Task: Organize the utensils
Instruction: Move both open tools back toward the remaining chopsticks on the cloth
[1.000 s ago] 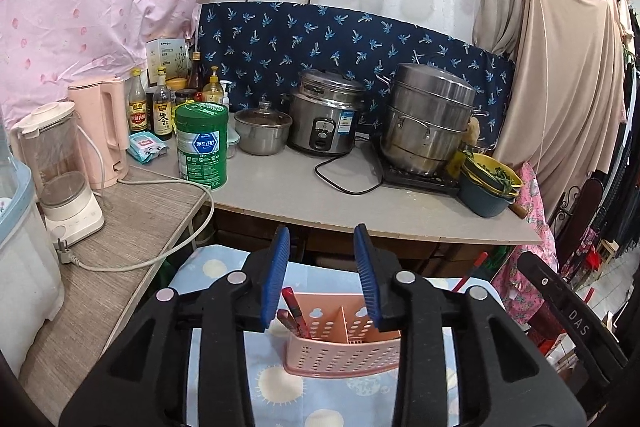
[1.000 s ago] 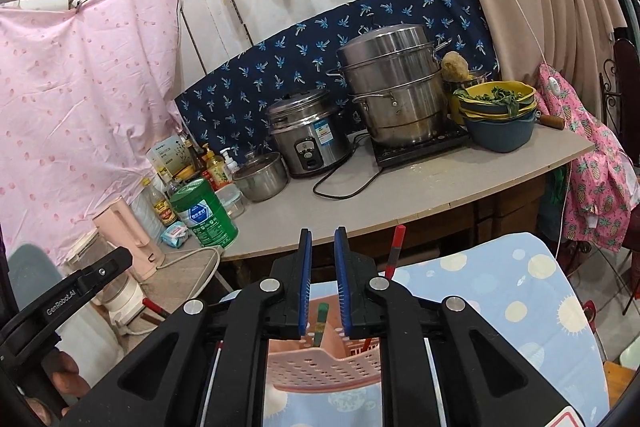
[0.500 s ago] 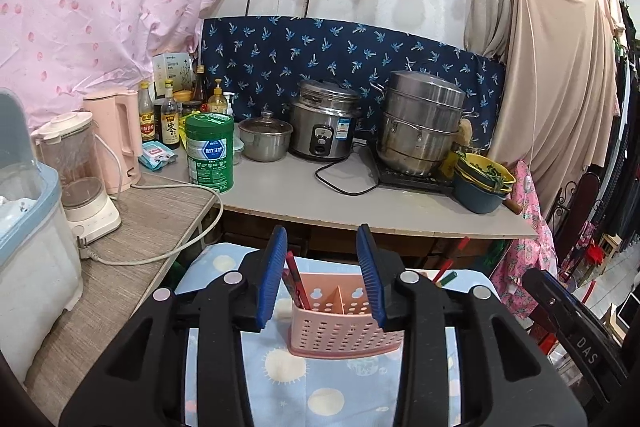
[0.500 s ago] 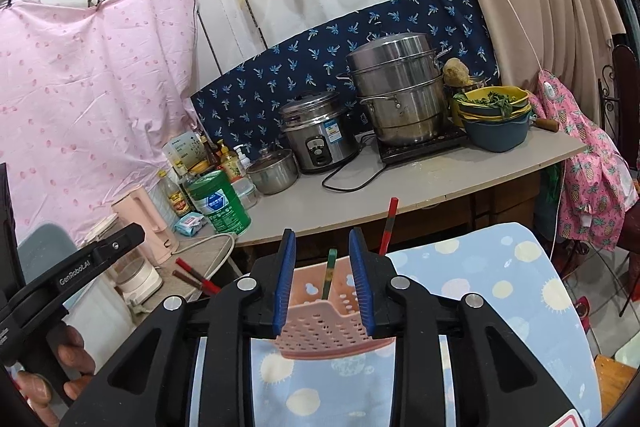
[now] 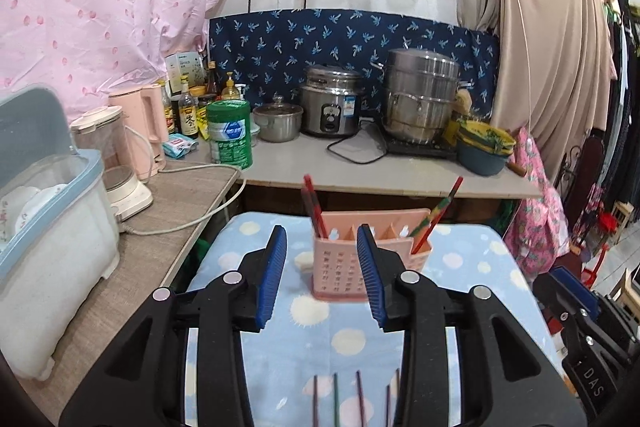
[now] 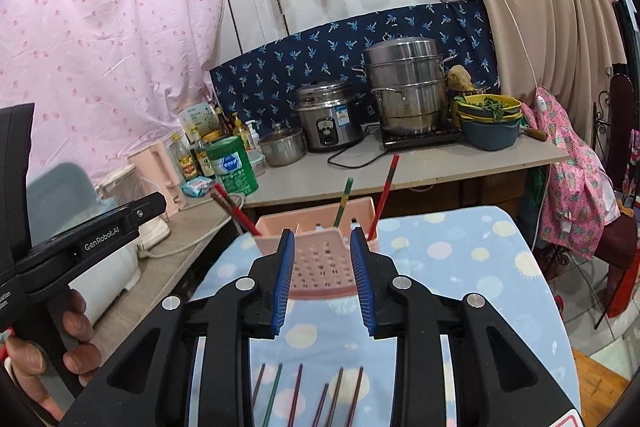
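A pink perforated utensil holder (image 5: pixel 372 255) stands on the blue dotted cloth (image 5: pixel 472 267), also in the right wrist view (image 6: pixel 320 255). Red chopsticks (image 5: pixel 314 205) stand in its left compartment; a red one and a green one (image 6: pixel 343 203) lean in its right part (image 5: pixel 436 215). Several loose chopsticks (image 6: pixel 304 395) lie on the cloth below the grippers (image 5: pixel 352 399). My left gripper (image 5: pixel 322 273) is open and empty, short of the holder. My right gripper (image 6: pixel 322 277) is open and empty, just in front of the holder.
A counter (image 5: pixel 400 175) behind holds a rice cooker (image 5: pixel 330 107), a steel steamer (image 5: pixel 420 95), stacked bowls (image 5: pixel 482 151) and a green tin (image 5: pixel 230 135). A side table (image 5: pixel 160 235) at left bears a dish box (image 5: pixel 48 239) and a blender (image 5: pixel 116 163).
Both grippers have pulled back from the holder. The right gripper has opened and let go of a chopstick, which now stands in the holder. Loose chopsticks have come into view.
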Available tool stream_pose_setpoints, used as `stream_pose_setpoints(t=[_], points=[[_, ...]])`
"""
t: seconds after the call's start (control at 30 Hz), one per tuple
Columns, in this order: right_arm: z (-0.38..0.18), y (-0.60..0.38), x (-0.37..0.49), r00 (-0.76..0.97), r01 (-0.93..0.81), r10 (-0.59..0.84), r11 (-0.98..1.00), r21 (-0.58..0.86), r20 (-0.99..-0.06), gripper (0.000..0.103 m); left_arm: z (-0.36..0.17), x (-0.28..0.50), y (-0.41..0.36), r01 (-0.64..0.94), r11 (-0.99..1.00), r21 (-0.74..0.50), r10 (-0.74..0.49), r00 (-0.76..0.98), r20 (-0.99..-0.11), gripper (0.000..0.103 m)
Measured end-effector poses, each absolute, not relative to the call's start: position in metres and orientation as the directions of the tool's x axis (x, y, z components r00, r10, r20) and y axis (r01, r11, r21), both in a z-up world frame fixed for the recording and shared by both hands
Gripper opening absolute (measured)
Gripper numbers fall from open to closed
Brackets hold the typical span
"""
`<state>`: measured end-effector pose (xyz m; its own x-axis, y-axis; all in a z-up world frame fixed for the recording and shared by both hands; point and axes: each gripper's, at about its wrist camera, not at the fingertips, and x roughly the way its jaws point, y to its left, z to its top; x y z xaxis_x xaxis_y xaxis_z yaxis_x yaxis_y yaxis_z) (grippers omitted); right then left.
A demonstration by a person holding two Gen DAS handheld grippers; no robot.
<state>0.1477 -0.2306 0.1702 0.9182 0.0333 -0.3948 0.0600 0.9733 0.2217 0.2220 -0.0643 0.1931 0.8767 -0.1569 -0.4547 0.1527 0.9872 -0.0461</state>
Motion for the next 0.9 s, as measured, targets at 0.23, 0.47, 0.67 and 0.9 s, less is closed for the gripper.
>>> stream_pose_setpoints(t=[0.23, 0.47, 0.67, 0.9], points=[[0.148, -0.215, 0.113, 0.897, 0.072, 0.024, 0.977, 0.200, -0.441, 0.029, 0.171, 0.194, -0.047, 0.142, 0.988, -0.065, -0.155, 0.846, -0.510, 0.035], [0.127, -0.201, 0.086, 0.877, 0.070, 0.027, 0.981, 0.182, -0.480, 0.029, 0.151, 0.168, -0.036, 0.131, 0.991, -0.042, -0.132, 0.833, -0.537, 0.035], [0.105, -0.189, 0.067, 0.854, 0.077, 0.015, 0.985, 0.155, -0.520, 0.029, 0.130, 0.149, -0.032, 0.130, 0.991, -0.026, -0.121, 0.813, -0.570, 0.035], [0.071, -0.180, 0.046, 0.818, 0.095, -0.030, 0.992, 0.083, -0.574, 0.029, 0.097, 0.130, -0.029, 0.147, 0.989, -0.026, -0.131, 0.767, -0.628, 0.035]])
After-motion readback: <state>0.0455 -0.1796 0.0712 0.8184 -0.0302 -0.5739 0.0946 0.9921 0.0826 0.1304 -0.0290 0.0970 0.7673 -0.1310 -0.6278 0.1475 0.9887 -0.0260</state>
